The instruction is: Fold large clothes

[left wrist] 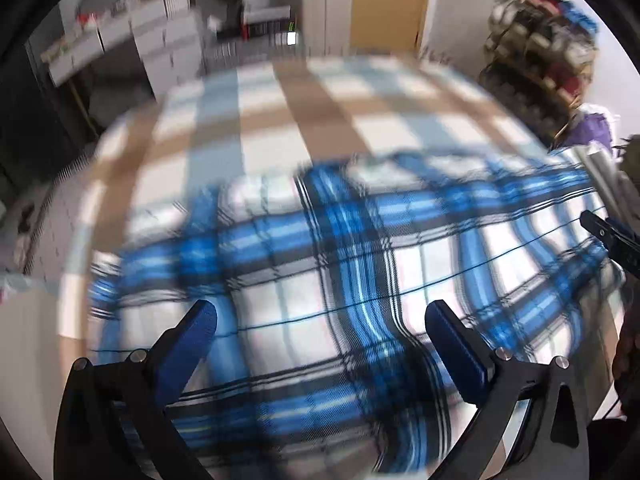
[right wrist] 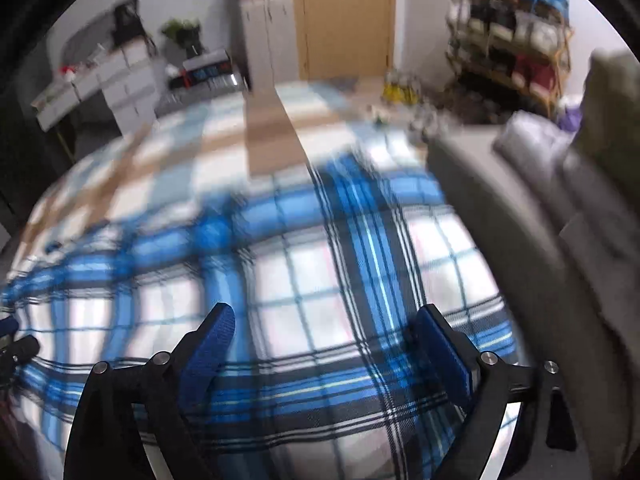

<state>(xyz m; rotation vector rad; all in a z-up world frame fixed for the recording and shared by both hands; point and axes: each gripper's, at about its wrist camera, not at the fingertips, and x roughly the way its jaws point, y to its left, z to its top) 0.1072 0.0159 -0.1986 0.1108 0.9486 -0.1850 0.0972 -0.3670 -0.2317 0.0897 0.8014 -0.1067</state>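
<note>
A large blue, white and black plaid garment (left wrist: 340, 264) lies spread over a bed with a beige, pale blue and white checked cover (left wrist: 280, 120). My left gripper (left wrist: 322, 322) is open above the near part of the garment, holding nothing. In the right wrist view the same garment (right wrist: 304, 264) fills the middle, and my right gripper (right wrist: 324, 324) is open above it, also empty. The right gripper's black tip shows at the right edge of the left wrist view (left wrist: 608, 236). Both views are motion-blurred.
Grey pillows and bedding (right wrist: 540, 184) lie to the right of the garment. A shelf rack of folded items (right wrist: 512, 40) stands at the back right. A wooden door (right wrist: 344, 20), white cabinets (right wrist: 268, 40) and a desk (right wrist: 100, 76) line the far wall.
</note>
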